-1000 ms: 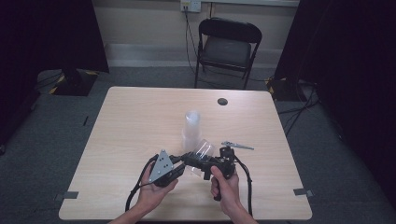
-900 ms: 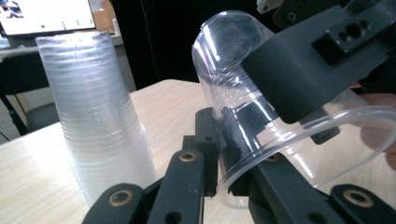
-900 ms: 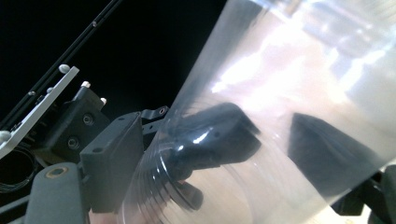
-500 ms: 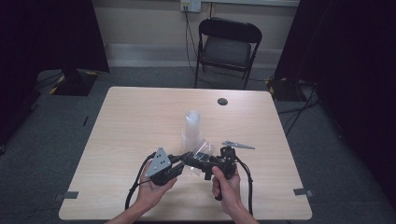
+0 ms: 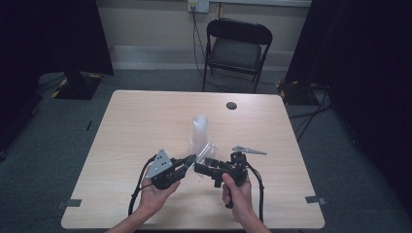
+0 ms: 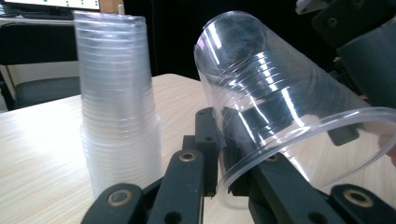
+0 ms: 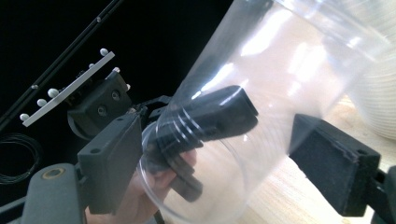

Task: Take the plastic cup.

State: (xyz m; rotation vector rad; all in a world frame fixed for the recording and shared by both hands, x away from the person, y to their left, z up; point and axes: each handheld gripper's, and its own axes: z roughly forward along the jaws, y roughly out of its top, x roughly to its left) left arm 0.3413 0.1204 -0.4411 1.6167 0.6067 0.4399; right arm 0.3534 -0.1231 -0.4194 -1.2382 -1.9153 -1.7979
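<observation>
We see a light wood table (image 5: 145, 121) on grey carpet (image 5: 63, 126). Black folding chair (image 5: 235, 46) beyond its far edge, against a beige wall (image 5: 150, 24) with an outlet (image 5: 198, 5). Black curtains (image 5: 53, 34) on both sides; tape marks (image 5: 73, 202) on floor.

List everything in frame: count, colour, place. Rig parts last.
Stack of plastic cups: one stack, clear, upright near the table's middle.
Single plastic cup: one, clear, tilted on its side between the two grippers, above the near part of the table.
Small round object: one, dark, far side of the table; too small to identify.
Table: one, light wood.
Folding chair: one, black, beyond the table.
Left gripper: black, jaws on the single cup's rim.
Right gripper: black, one jaw inside the cup, one outside.
Hands: two, near table edge.
</observation>
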